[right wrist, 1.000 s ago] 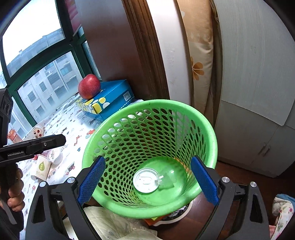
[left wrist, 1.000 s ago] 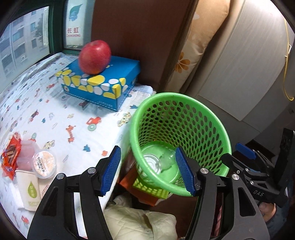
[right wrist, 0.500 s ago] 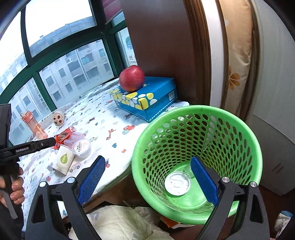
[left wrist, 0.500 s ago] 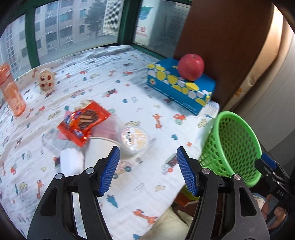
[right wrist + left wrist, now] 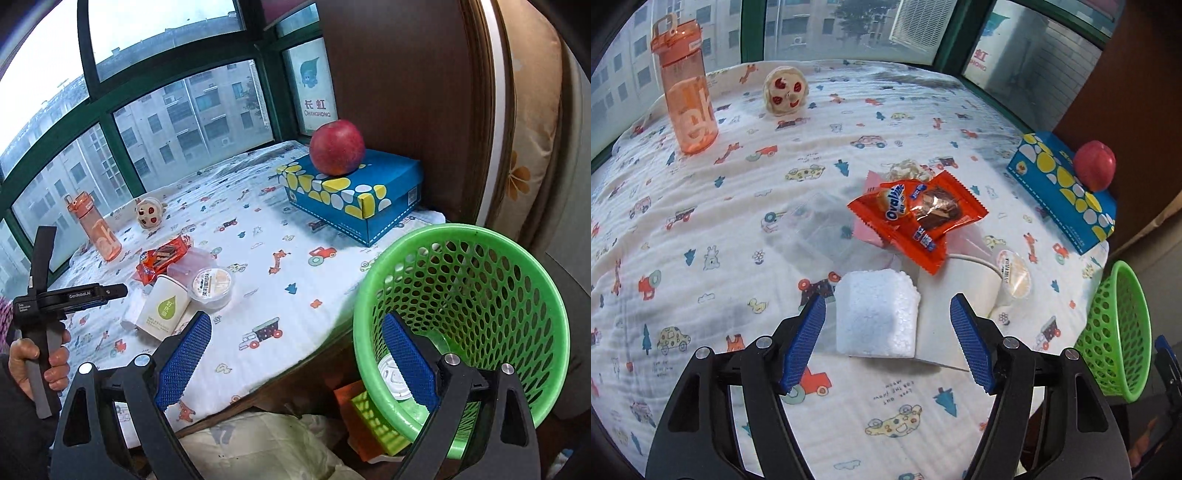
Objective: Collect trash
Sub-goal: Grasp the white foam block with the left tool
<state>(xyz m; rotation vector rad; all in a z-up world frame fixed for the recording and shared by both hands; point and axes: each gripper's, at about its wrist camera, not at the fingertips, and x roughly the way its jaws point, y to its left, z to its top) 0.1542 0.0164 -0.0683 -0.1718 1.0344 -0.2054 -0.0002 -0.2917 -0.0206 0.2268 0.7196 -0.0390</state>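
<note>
A white foam block (image 5: pixel 877 314) lies on the printed cloth (image 5: pixel 738 206) between the fingers of my left gripper (image 5: pixel 892 343). The jaws are opening and the pads do not touch the block. Beyond it lie a white paper cup (image 5: pixel 964 284) on its side, a lidded plastic cup (image 5: pixel 1015 273), an orange snack wrapper (image 5: pixel 919 218) and a clear plastic box (image 5: pixel 816 229). The green basket (image 5: pixel 461 258) stands off the table's edge with a round lid (image 5: pixel 391 376) in its bottom. My right gripper (image 5: pixel 295 360) hangs open beside it, holding nothing. A hand (image 5: pixel 37 354) holds the left gripper (image 5: pixel 118 291).
An orange bottle (image 5: pixel 689 88) and a small round toy (image 5: pixel 785 90) stand at the back by the window. A blue tissue box (image 5: pixel 354 199) with a red apple (image 5: pixel 337 147) on it sits near the wooden wall. Quilted fabric (image 5: pixel 258 443) lies below the table.
My left gripper swung from above the basket across the table to the trash pile and now straddles the foam block, jaws wider. The right view turned left, so the basket sits further right.
</note>
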